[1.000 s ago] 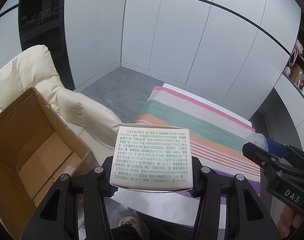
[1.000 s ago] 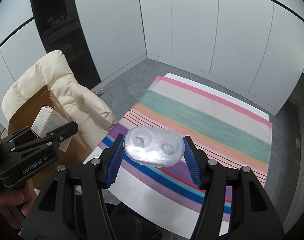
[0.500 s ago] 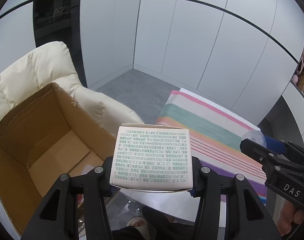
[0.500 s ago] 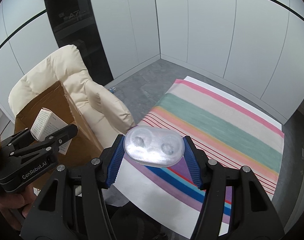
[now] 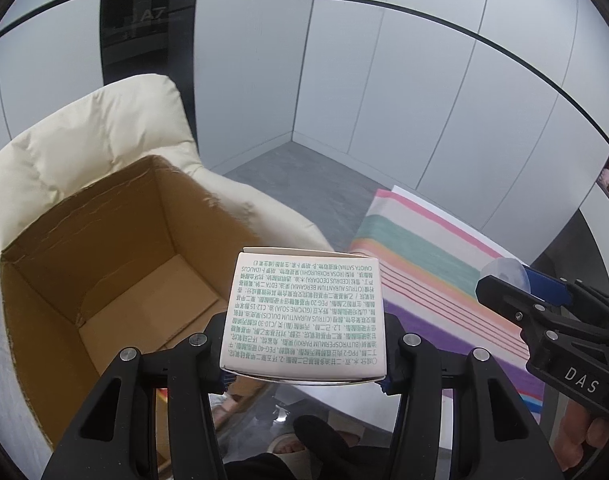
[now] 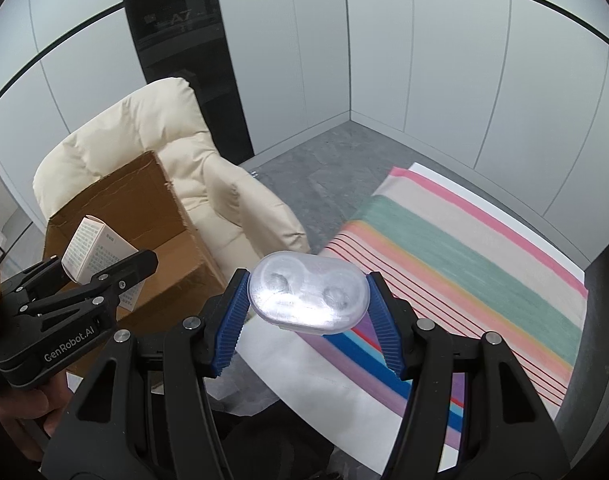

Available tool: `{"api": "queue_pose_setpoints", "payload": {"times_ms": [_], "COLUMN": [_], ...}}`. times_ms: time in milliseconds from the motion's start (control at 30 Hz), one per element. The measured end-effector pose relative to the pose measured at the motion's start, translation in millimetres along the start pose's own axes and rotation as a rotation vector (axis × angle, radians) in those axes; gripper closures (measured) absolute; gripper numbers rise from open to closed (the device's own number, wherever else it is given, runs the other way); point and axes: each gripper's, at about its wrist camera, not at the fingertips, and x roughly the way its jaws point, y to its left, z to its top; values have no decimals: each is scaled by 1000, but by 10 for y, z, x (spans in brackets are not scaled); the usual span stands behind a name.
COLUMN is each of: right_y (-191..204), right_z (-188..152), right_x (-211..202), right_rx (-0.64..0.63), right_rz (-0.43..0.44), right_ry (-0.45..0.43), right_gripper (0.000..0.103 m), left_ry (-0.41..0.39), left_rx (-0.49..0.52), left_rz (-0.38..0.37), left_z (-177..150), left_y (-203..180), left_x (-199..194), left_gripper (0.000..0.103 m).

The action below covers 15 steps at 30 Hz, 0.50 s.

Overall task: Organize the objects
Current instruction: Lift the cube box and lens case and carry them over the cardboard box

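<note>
My left gripper (image 5: 304, 354) is shut on a small white carton (image 5: 304, 316) printed with green text, held up in the air at the right edge of an open cardboard box (image 5: 104, 264). The box looks empty inside. In the right wrist view my right gripper (image 6: 309, 302) is shut on a clear oval plastic case (image 6: 308, 298) with two hollows, clamped between its blue ribbed pads (image 6: 232, 316). The same carton (image 6: 94, 252) and the left gripper (image 6: 80, 292) show at the left there, in front of the box (image 6: 144, 216).
The box rests on a cream padded armchair (image 5: 84, 148). A striped rug (image 6: 464, 264) lies on the grey floor to the right, with white wall panels behind. A foot in a sandal (image 5: 288, 446) stands below the left gripper. A hand (image 6: 20, 412) holds the left gripper's handle.
Both grippers have swung left with their loads still held. The cardboard box and armchair have come further into both views, and the box's inside now shows more fully.
</note>
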Motion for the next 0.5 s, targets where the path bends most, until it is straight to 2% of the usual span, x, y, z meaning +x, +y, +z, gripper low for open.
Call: {"api": "queue_pose_setpoints", "payload": {"times_ms": [500], "right_y": [538], "right_z": [140], "right_x": [136], "right_rx": [-64], "right_rz": [68], "right_ry": [0], "right_gripper": [42], "left_ry": [-9], "left_rx": [-56], "left_rz": [75], "left_z": [-142], "left_y": [511], "left_x": [-223], "left_gripper": [51]}}
